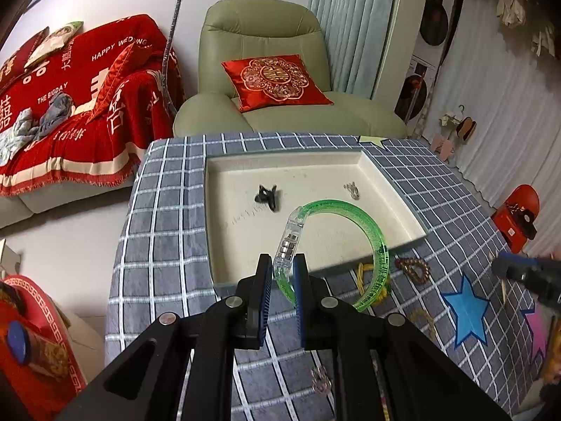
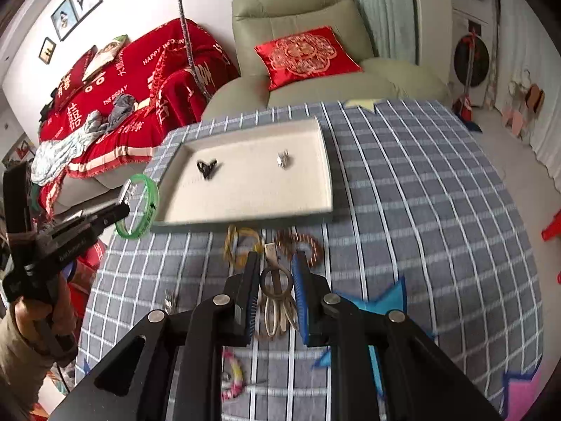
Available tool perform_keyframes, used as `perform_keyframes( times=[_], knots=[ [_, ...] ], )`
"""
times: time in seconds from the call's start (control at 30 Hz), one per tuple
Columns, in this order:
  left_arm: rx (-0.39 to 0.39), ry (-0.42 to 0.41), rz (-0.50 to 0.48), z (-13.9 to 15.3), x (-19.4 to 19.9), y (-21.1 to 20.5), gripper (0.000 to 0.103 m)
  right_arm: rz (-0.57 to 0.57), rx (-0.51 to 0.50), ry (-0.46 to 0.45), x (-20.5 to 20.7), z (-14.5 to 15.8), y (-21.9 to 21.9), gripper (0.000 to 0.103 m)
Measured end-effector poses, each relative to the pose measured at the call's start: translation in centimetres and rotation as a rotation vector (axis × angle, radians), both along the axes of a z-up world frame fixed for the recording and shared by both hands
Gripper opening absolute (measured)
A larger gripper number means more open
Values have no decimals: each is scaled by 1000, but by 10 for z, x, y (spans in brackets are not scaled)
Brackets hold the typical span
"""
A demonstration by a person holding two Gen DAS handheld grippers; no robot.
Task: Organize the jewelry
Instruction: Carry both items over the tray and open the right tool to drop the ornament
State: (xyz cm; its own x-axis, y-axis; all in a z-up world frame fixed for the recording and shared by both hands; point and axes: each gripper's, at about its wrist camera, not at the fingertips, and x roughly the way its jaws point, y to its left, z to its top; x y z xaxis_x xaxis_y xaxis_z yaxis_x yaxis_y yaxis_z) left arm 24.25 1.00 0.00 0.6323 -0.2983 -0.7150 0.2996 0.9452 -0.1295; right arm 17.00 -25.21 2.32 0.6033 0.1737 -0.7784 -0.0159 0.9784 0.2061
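Left gripper [image 1: 283,268] is clamped on the green bangle [image 1: 350,245] above the tray [image 1: 396,189]; right gripper [image 2: 277,273] grips what looks like a hair clip [image 2: 277,291], kinda blurry.

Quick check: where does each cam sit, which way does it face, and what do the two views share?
Left wrist: sits on the left tool, facing down across the checked table at the tray; its own fingers grip a green bangle.
Right wrist: sits on the right tool, facing the same way; its fingers hold a metal clip, and a hand shows at left.
Shared: tray, bangle, black clip, green armchair.
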Motion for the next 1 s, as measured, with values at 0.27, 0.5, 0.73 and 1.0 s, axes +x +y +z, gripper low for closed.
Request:
perform_keyframes(
  times=[0.27,0.5,0.73,1.0],
  knots=[
    [19,-21,11,7,35,-12,28,15,32,-6,70,9,5,21],
    [37,20,25,-10,73,-23,28,33,32,20,119,-10,19,21],
    [55,124,44,-46,108,-29,28,42,105,108,163,-52,24,21],
    [124,203,44,-75,124,-34,28,34,162,182,206,-95,32,21]
  ],
)
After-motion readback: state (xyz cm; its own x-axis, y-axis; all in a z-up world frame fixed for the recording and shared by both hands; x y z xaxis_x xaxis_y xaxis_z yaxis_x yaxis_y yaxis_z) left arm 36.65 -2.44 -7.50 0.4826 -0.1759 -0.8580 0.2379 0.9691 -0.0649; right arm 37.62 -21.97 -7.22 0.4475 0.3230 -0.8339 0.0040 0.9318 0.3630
